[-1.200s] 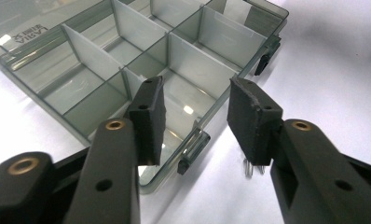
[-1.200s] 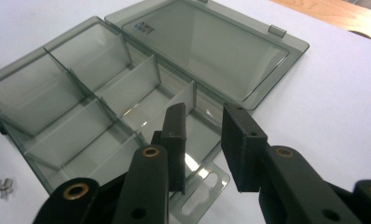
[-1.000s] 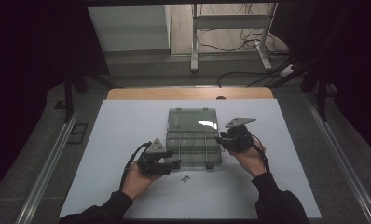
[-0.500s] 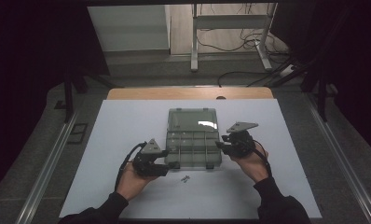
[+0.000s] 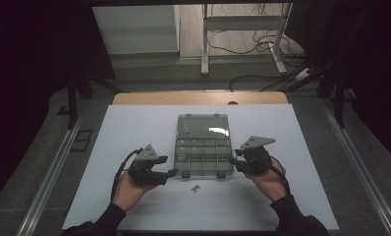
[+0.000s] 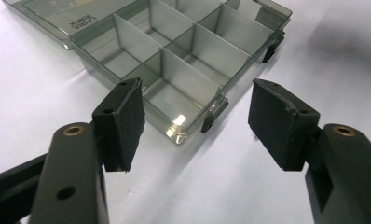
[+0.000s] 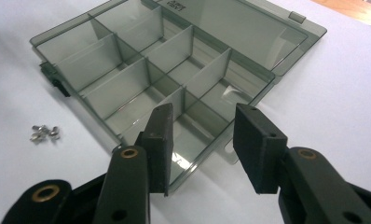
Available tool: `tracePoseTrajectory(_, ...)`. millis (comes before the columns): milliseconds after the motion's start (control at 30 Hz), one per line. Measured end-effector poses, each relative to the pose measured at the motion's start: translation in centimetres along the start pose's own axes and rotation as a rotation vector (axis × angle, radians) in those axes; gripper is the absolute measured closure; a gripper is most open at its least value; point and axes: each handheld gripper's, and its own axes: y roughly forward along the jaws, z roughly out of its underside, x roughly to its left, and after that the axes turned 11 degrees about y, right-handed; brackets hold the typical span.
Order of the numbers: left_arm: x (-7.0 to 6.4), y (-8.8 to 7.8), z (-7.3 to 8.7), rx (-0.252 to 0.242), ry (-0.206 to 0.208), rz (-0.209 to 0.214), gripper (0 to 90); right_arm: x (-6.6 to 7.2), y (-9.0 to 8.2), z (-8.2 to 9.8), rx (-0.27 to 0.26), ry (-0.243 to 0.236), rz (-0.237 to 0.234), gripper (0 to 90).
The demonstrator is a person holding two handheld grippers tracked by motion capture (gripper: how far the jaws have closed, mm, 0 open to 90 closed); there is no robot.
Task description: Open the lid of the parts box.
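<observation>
From above, I held the left tool point(image 5: 173, 171) and right tool point(image 5: 231, 160) flanking the open compartment box point(image 5: 204, 156) mid-desk point(image 5: 134, 128). Left gripper view: jaws spread, just opening, box corner beyond. Right gripper view: jaws apart, opening, empty; screws point(image 7: 44, 132) nearby.

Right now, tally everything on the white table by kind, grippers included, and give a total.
Grippers: 2, left and right
Compartment box, lid open: 1
Cluster of small metal screws: 1 (single screws too small to count)
Total: 4
</observation>
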Motion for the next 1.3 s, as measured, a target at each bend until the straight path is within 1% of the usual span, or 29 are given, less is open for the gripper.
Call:
tracePoseTrajectory(333, 0.1, -0.5, 0.3, 0.001, -0.003, -0.004, 34.7, 0.7, -0.9, 1.0, 0.006, -0.007, -0.007, 56.7)
tracePoseTrajectory(400, 0.2, -0.7, 0.4, -0.001, -0.006, -0.005, 34.2, 0.8, -1.2, 1.3, 0.006, -0.003, -0.008, 56.4)
tracePoseTrajectory(567, 0.2, -0.8, 0.5, 0.002, -0.009, -0.004, 33.6, 0.8, -1.7, 1.7, 0.001, -0.003, -0.007, 56.2)
tracePoseTrajectory(767, 0.1, -1.0, 0.7, 0.002, -0.005, -0.005, 32.6, 0.8, -2.3, 2.2, 0.0, 0.011, -0.007, 54.8)
tracePoseTrajectory(833, 0.1, -1.1, 0.8, 0.002, -0.006, -0.005, 32.0, 0.8, -2.6, 2.4, 0.0, 0.014, -0.005, 53.3)
tracePoseTrajectory(867, 0.1, -1.3, 0.9, 0.0, -0.008, -0.004, 31.5, 0.8, -2.8, 2.5, -0.003, 0.015, -0.005, 49.6)
tracePoseTrajectory(900, 0.1, -1.3, 0.9, 0.0, -0.008, -0.004, 31.3, 0.8, -2.8, 2.5, -0.003, 0.015, -0.005, 49.6)
tracePoseTrajectory(933, 0.1, -1.4, 0.9, -0.001, -0.009, -0.003, 30.7, 0.9, -3.0, 2.6, -0.002, 0.005, -0.003, 46.5)
tracePoseTrajectory(967, 0.1, -1.4, 0.9, -0.001, -0.009, -0.003, 30.2, 0.9, -3.0, 2.6, -0.002, 0.005, -0.003, 46.5)
tracePoseTrajectory(1000, 0.1, -1.5, 1.1, -0.001, -0.013, 0.001, 29.5, 1.0, -3.3, 2.8, 0.0, -0.01, 0.008, 43.1)
tracePoseTrajectory(1033, 0.1, -1.5, 1.1, -0.001, -0.013, 0.001, 28.9, 1.0, -3.3, 2.8, 0.0, -0.01, 0.008, 43.1)
tracePoseTrajectory(1067, 0.1, -1.7, 1.2, 0.001, -0.014, 0.005, 28.0, 1.1, -3.6, 3.0, -0.002, -0.021, 0.02, 40.0)
tracePoseTrajectory(1100, 0.1, -1.7, 1.2, 0.001, -0.014, 0.005, 27.4, 1.1, -3.6, 3.0, -0.002, -0.021, 0.02, 40.0)
tracePoseTrajectory(1133, 0.1, -1.7, 1.4, 0.006, -0.013, 0.011, 26.1, 1.1, -3.9, 3.3, -0.005, -0.02, 0.025, 36.7)
tracePoseTrajectory(1167, 0.1, -1.7, 1.4, 0.006, -0.013, 0.011, 25.3, 1.1, -3.9, 3.3, -0.005, -0.02, 0.025, 36.7)
tracePoseTrajectory(1200, 0.0, -1.8, 1.4, 0.012, -0.009, 0.01, 25.3, 1.1, -4.1, 3.4, -0.007, -0.016, 0.025, 35.2)
tracePoseTrajectory(1267, -0.2, -1.9, 1.4, 0.016, -0.002, 0.002, 21.4, 0.9, -4.7, 3.9, -0.024, -0.006, 0.026, 29.9)
tracePoseTrajectory(1300, -0.2, -1.9, 1.4, 0.016, -0.002, 0.002, 20.8, 0.9, -4.7, 3.9, -0.024, -0.006, 0.026, 29.9)
